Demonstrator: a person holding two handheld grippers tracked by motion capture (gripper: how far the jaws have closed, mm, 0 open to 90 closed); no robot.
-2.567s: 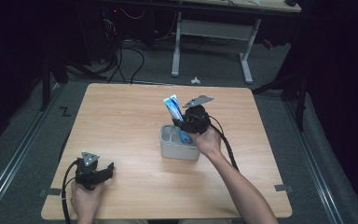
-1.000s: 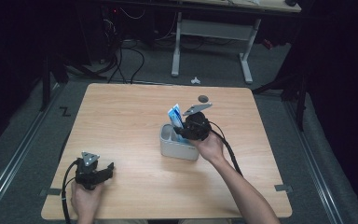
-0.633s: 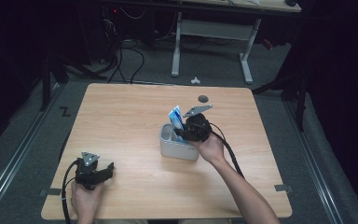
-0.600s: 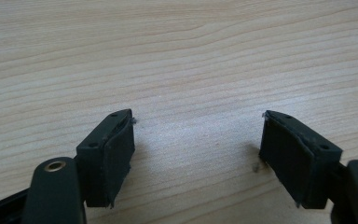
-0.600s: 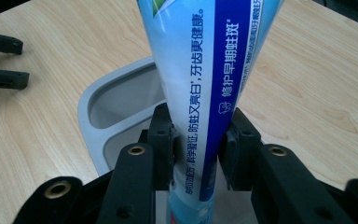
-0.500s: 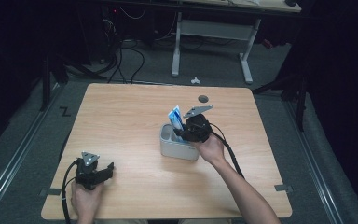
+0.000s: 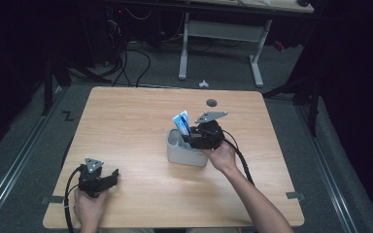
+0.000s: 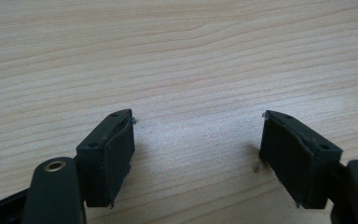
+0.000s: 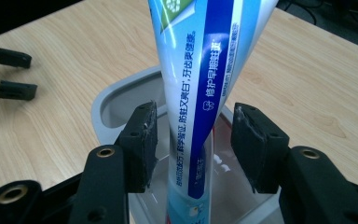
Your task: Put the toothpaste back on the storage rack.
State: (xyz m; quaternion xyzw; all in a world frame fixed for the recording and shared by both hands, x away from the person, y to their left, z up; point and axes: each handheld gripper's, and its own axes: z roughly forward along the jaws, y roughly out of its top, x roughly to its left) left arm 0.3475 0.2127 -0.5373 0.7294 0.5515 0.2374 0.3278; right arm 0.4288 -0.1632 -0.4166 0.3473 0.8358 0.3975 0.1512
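High view, toothpaste tube (image 7: 181, 123) standing in grey container (image 7: 186, 154) mid-table, right gripper (image 7: 190, 141) over it, left gripper (image 7: 112, 177) near the front left corner, left gripper view, jaws wide apart over bare table (image 8: 177, 60), right gripper view, jaws just opened, tube between them, pads (image 9: 145, 144) clear of it.

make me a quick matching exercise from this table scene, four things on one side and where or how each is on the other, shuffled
Things:
1. toothpaste tube
2. grey tub
3. left gripper
4. right gripper

Places or states:
A. jaws apart on either side of the tube, pads off it
B. stands on end in the tub
C. near the table's middle
D. open above bare wood, near the table's near left corner

Pairs: 1-B, 2-C, 3-D, 4-A
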